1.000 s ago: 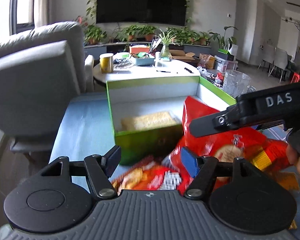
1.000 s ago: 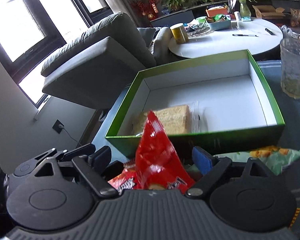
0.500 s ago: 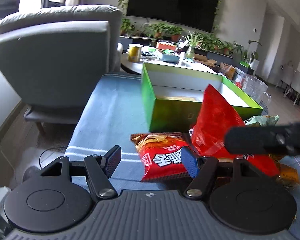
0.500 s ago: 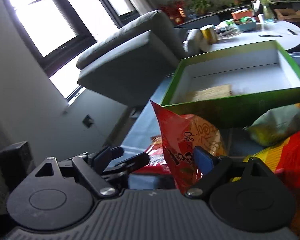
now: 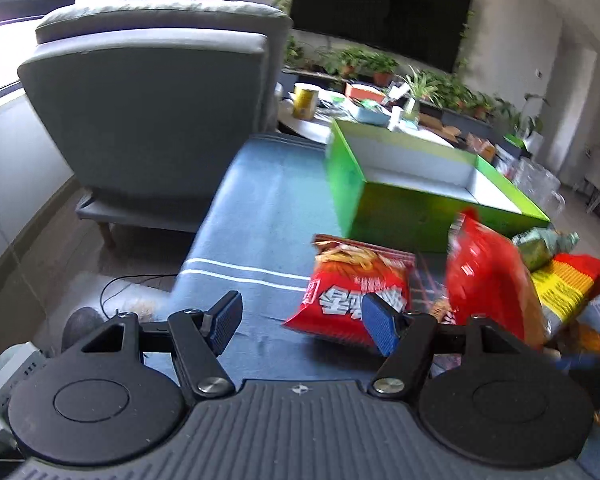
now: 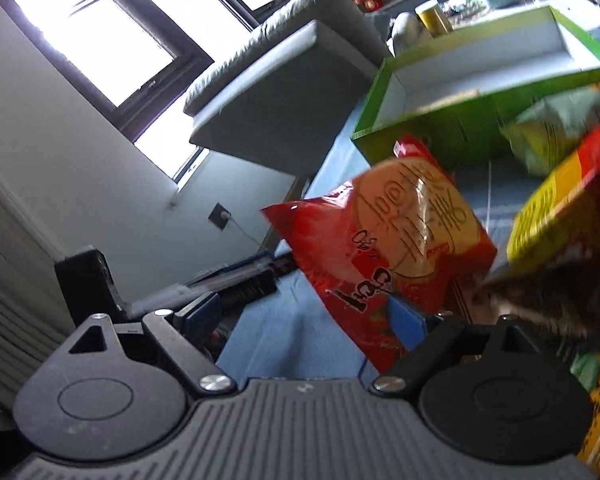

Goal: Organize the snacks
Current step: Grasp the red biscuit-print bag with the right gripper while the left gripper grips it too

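A green box point(image 5: 400, 208) with a white inside stands on the blue tablecloth point(image 5: 260, 200). In front of it a red snack bag point(image 5: 360, 284) lies flat, just beyond my left gripper point(image 5: 302, 324), which is open with nothing between its pads. A second red bag point(image 6: 384, 240) stands tilted against the right pad of my right gripper point(image 6: 304, 318). That gripper's jaws are wide apart and do not clamp the bag. The same bag point(image 5: 488, 276) shows upright in the left wrist view. The green box point(image 6: 440, 128) lies behind it.
A pale green bag point(image 5: 548, 240) and a red-and-yellow bag point(image 5: 572, 280) lie right of the red ones. A grey armchair point(image 5: 152, 112) stands left of the table. Behind the box is a round white table with a yellow can point(image 5: 306, 100).
Both grippers have drawn back from the green box and swung left. The upright red bag has tipped from the middle of the right gripper's gap onto its right pad. Both jaws kept their width.
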The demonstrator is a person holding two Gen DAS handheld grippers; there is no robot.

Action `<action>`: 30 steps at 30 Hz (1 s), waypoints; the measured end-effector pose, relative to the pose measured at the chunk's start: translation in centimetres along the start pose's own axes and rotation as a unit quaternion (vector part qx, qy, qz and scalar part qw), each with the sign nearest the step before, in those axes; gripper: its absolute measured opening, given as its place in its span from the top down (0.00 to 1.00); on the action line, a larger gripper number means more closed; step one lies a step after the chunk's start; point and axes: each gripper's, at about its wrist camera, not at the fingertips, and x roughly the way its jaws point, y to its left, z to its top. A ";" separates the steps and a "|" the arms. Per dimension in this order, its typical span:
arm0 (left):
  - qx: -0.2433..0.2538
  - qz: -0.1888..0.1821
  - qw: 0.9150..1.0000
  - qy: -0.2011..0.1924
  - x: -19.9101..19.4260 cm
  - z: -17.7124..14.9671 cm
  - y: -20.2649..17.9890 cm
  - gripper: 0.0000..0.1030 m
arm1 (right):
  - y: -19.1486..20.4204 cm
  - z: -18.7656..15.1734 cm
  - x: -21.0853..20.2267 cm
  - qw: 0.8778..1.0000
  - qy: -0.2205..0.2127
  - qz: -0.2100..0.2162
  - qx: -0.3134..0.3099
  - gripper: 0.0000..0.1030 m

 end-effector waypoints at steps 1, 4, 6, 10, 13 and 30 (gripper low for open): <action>-0.006 -0.001 1.000 -0.005 -0.2 0.1 0.3 0.38 | -0.1 -0.2 0.2 1.000 0.007 0.000 0.003 0.18; -0.019 -0.013 1.000 -0.022 -1.0 0.4 0.7 0.38 | -0.6 -1.3 1.3 0.999 0.043 -0.004 0.010 0.18; -0.014 -0.026 0.999 -0.032 -1.5 0.5 0.5 0.38 | -0.7 -1.9 1.6 0.999 0.053 -0.011 0.007 0.18; -0.007 -0.087 0.996 -0.034 -1.9 1.0 -0.9 0.37 | -0.3 -1.9 1.2 0.999 0.051 -0.019 -0.005 0.18; 0.003 -0.123 0.992 -0.033 -1.6 1.5 -2.6 0.35 | -0.1 -1.9 0.8 0.999 0.044 -0.023 -0.008 0.18; 0.070 -0.161 0.984 0.043 0.1 -2.0 -5.4 0.46 | -5.0 -2.5 -1.7 0.994 -0.013 -0.074 0.073 0.19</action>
